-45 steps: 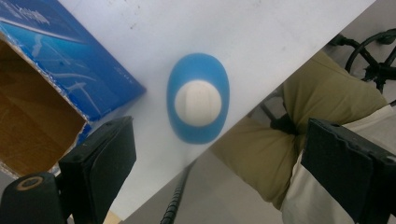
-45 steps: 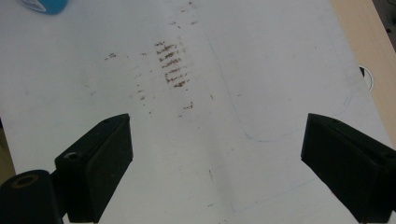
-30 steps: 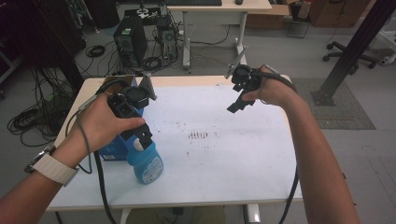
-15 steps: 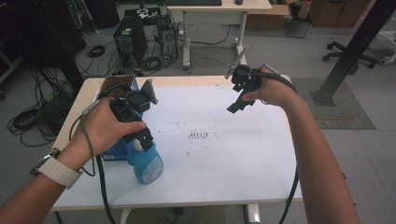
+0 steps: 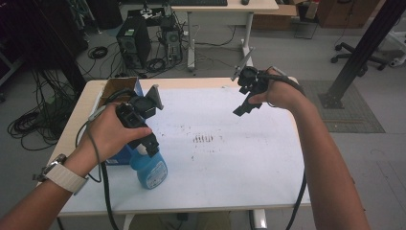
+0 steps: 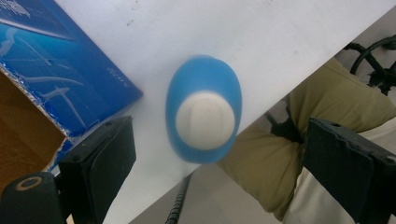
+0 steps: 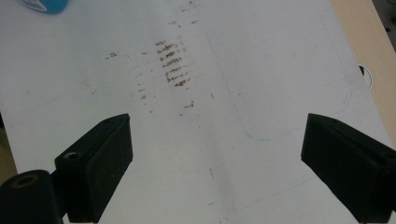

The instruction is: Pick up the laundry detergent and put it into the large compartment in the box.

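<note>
The left gripper [image 6: 215,172] is hanging straight above a blue bottle with a white cap [image 6: 204,116], jaws spread wide and gripping nothing, while the bottle is standing upright at the near left of the white table [image 5: 249,163], just beside a blue cardboard box [image 6: 56,70]. The right gripper [image 5: 245,103], also spread and empty, is hovering over the far right of the table, well apart from it. The bottle is looking like smooth, slightly yielding plastic, probably slippery and weighted by liquid, so I would be closing on the narrower neck under the cap.
</note>
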Available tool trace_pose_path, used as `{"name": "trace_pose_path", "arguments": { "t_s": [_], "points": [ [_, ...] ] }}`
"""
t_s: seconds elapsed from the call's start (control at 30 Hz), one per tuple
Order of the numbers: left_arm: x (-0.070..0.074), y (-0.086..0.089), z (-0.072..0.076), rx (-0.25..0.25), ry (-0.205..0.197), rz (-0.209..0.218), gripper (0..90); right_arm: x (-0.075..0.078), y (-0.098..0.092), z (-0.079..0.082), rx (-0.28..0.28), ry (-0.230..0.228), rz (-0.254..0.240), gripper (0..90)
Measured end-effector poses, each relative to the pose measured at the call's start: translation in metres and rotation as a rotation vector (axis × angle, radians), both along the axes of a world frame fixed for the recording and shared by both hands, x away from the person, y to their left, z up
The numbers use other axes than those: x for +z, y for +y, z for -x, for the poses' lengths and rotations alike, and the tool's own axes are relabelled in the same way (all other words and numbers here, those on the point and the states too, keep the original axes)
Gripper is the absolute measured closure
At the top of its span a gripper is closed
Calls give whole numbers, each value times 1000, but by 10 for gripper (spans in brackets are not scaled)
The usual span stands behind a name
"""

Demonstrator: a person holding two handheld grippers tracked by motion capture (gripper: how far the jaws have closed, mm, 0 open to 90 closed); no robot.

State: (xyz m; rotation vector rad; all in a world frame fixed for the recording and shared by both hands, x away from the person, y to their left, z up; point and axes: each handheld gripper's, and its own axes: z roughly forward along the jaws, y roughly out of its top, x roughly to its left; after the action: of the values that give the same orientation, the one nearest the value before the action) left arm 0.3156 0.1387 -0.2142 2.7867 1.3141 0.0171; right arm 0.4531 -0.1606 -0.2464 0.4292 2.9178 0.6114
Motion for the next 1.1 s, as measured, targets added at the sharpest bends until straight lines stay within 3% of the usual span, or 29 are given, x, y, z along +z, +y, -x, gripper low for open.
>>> {"name": "trace_pose_path", "arguments": {
  "t_s": [1.1],
  "points": [
    [-36, 0, -1, -9, 8, 15, 104, -1, 2, 1, 4, 2, 4, 88]
  ]
}}
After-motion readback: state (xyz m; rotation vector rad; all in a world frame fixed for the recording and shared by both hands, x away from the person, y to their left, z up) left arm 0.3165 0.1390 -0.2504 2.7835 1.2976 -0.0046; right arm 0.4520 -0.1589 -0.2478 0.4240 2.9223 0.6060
